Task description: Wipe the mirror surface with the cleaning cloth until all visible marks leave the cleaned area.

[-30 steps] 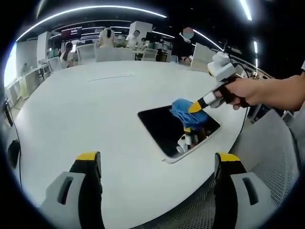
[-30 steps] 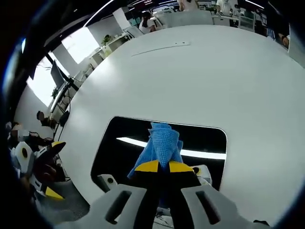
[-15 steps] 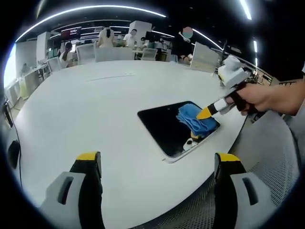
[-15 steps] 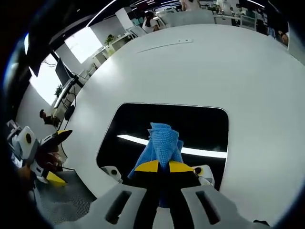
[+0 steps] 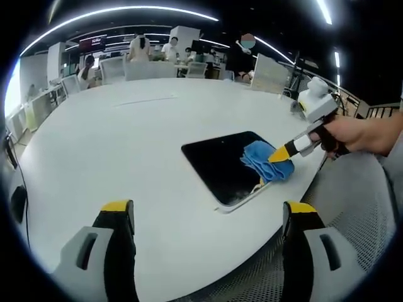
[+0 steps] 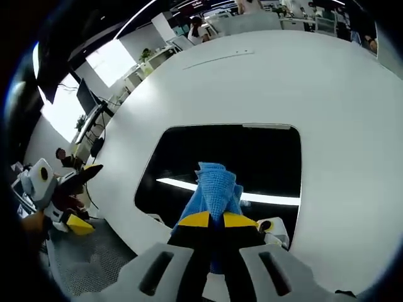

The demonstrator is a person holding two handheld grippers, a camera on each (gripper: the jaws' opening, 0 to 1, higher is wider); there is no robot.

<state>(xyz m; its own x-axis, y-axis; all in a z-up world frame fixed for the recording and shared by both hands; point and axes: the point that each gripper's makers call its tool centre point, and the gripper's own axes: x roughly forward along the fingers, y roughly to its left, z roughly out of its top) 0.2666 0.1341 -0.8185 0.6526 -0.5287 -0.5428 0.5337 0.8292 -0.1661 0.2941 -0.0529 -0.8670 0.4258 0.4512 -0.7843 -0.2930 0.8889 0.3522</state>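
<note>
Right gripper (image 6: 211, 219): jaws closed tight on 1 bunched end of the blue cleaning cloth (image 6: 215, 189), yellow tips meeting over the fabric, free end fanning out ahead of the tips. Seen also from the left gripper view, where the right gripper (image 5: 281, 153) reaches in from the right, held by a hand (image 5: 362, 134), cloth (image 5: 267, 162) pressed down under its tips at the near corner of the mirror (image 5: 223, 165).

Directly beneath and ahead of the right gripper: mirror (image 6: 252, 157), flat on the white table (image 6: 283, 82), dark glass reflecting a ceiling light strip. Marks on the glass too small to tell.

Left gripper (image 5: 208, 217): jaws spread wide, holding nothing, hovering over the table (image 5: 113, 138) well short of the mirror's near edge.

Handling, as a judgement: cloth soft, light, limp, likely to fold or drag rather than push, so best pinched by a gathered bunch as now. Mirror rigid, smooth, probably slippery and fragile, prone to sliding on the table near its edge; moderate flat pressure, no gripping of the glass.
</note>
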